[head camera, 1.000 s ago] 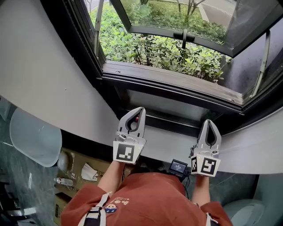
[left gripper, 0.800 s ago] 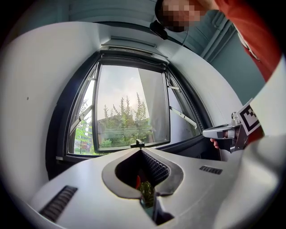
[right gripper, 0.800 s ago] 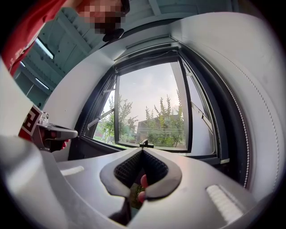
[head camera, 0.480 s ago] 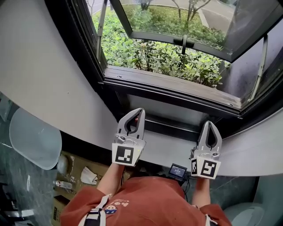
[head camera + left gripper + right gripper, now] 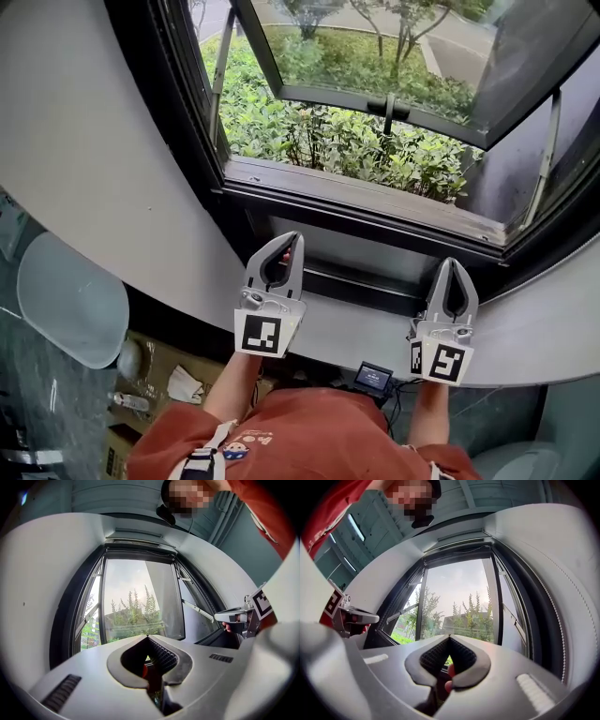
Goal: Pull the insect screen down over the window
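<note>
The window [image 5: 375, 211] has a dark frame, and its glass sash [image 5: 375, 56] is swung outward over green shrubs. In the left gripper view a pale housing [image 5: 140, 543] runs across the top of the opening; no screen covers the opening. My left gripper [image 5: 289, 236] is shut and empty, pointing at the lower frame, just short of it. My right gripper [image 5: 451, 262] is level with it to the right, also shut and empty. In their own views the left gripper [image 5: 148, 637] and the right gripper [image 5: 449, 637] show their tips touching.
A grey sill ledge [image 5: 366, 323] lies under both grippers. Metal stay arms [image 5: 217, 70] hold the sash at each side, with a handle [image 5: 387, 108] on its lower rail. Below to the left are a round pale seat [image 5: 70, 300] and cardboard boxes [image 5: 178, 375]; a small screen device [image 5: 373, 378] sits by my body.
The head view has tilted up a little, showing more of the open window. Both grippers stay shut and side by side before the lower frame.
</note>
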Demonstrator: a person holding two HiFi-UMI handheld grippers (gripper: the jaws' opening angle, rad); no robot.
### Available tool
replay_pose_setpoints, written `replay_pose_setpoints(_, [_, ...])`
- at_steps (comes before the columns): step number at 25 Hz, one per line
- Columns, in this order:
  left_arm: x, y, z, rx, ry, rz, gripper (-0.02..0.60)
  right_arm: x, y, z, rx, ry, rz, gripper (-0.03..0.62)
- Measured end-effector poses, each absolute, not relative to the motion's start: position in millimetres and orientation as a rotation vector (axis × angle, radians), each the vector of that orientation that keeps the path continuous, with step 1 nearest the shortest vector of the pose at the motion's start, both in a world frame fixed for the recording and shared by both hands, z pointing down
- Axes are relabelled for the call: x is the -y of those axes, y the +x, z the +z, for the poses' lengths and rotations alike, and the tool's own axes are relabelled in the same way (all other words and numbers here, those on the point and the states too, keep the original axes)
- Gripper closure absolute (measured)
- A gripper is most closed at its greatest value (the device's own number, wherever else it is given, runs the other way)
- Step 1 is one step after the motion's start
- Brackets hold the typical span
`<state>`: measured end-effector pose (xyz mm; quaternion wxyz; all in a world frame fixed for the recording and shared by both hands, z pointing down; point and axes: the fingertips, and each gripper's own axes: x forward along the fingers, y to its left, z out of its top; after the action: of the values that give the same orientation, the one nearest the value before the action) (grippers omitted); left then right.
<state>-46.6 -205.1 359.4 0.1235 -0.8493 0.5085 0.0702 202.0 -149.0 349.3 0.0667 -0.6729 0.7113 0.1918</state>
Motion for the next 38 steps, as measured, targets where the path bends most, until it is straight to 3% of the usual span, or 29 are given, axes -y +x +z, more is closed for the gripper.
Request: replay_pose_setpoints(38, [225,-51,214,-1.374,-2.170,0.467,0.577,166,190,194,-1.962,-1.824,1.029,0.585])
